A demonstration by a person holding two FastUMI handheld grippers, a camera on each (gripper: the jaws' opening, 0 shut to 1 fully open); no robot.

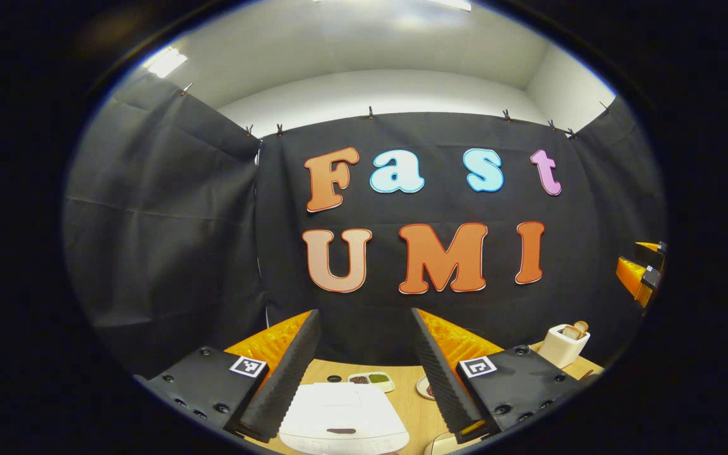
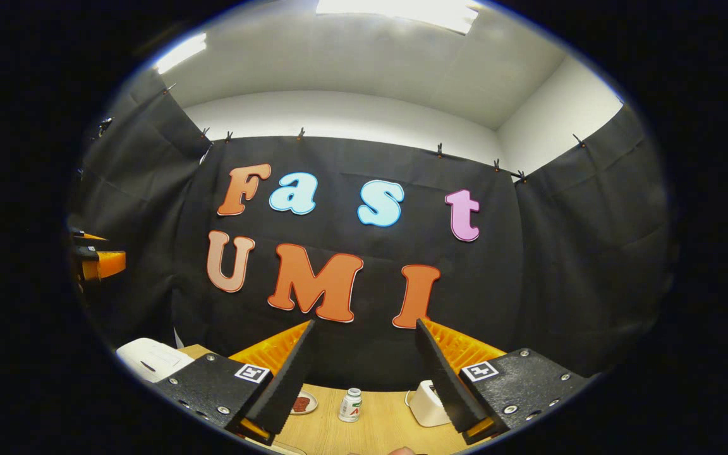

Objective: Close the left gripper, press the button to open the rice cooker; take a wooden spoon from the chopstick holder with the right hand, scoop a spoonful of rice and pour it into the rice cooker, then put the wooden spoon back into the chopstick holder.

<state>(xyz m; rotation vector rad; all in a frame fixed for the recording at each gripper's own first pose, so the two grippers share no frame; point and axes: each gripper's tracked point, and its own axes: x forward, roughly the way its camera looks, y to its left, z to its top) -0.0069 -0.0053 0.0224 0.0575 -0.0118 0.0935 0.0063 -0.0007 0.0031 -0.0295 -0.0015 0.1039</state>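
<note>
Both grippers hover with jaws spread wide and empty: the left gripper (image 1: pixel 364 322) above the closed white rice cooker (image 1: pixel 343 420) at bottom centre, the right gripper (image 2: pixel 364 332) facing a small bottle (image 2: pixel 351 405) on the wooden table (image 2: pixel 376 423); the chopstick holder (image 1: pixel 564 344) stands lower right in the left gripper view.

On the table (image 1: pixel 411 404), the rice cooker (image 1: pixel 344 418) lies nearest in the left gripper view. Behind it sits a two-compartment dish (image 1: pixel 371 380). Far right stands the chopstick holder (image 1: pixel 564 344). In the right gripper view, a small bottle (image 2: pixel 350 405) stands between a plate (image 2: pixel 303 403) at left and a container (image 2: pixel 428 402) at right.
</note>
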